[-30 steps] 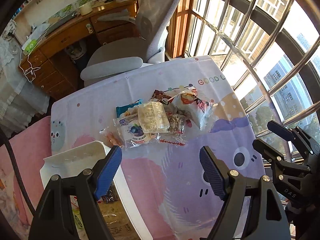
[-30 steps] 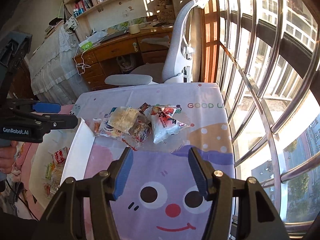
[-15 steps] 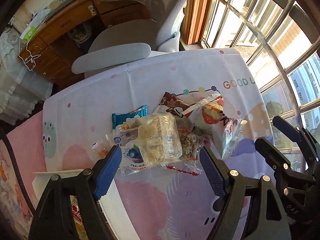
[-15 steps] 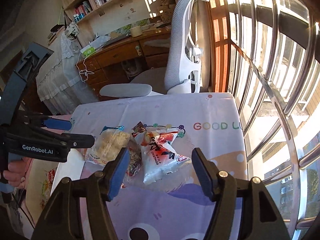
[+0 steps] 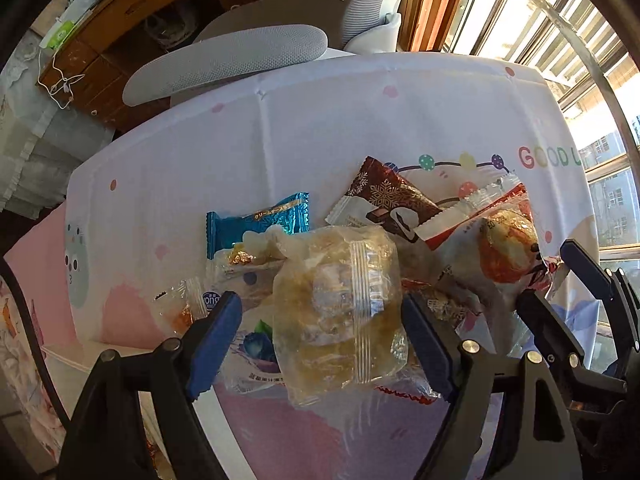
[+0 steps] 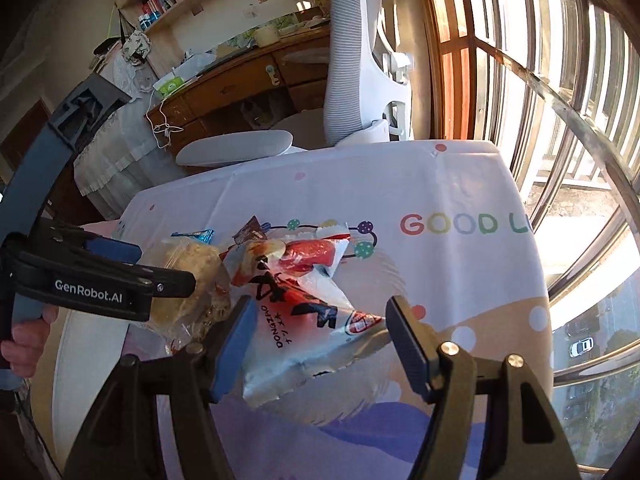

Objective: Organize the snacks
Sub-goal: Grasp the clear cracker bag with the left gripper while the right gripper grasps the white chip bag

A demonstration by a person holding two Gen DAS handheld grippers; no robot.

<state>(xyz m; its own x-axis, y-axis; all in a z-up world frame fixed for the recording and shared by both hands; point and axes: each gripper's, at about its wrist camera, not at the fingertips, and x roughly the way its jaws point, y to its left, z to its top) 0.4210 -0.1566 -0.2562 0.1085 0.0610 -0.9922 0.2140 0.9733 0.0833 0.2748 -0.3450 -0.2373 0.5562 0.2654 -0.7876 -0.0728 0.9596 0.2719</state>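
A heap of snack packets lies on the cartoon tablecloth (image 5: 360,120). My left gripper (image 5: 322,344) points straight down over it, open, with a clear packet of yellow pastry (image 5: 336,312) between its blue pads, which do not press on it. My right gripper (image 6: 320,350) slants down at a white and red snack bag (image 6: 304,300). Its jaws are opening, and the bag sits between the pads untouched. A blue packet (image 5: 256,224), a brown snowflake wrapper (image 5: 384,196) and a blueberry packet (image 5: 256,348) lie around and under the pastry.
A white bin (image 6: 92,344) with packets in it stands at the table's left edge. A grey office chair (image 6: 348,60) is pushed against the far side, with a wooden desk (image 6: 240,80) behind it. Window bars (image 6: 560,100) run along the right.
Both grippers have come down and forward onto the snack heap, which now fills each view. The right jaws stand wider than before. The bin has slid out of the left wrist view.
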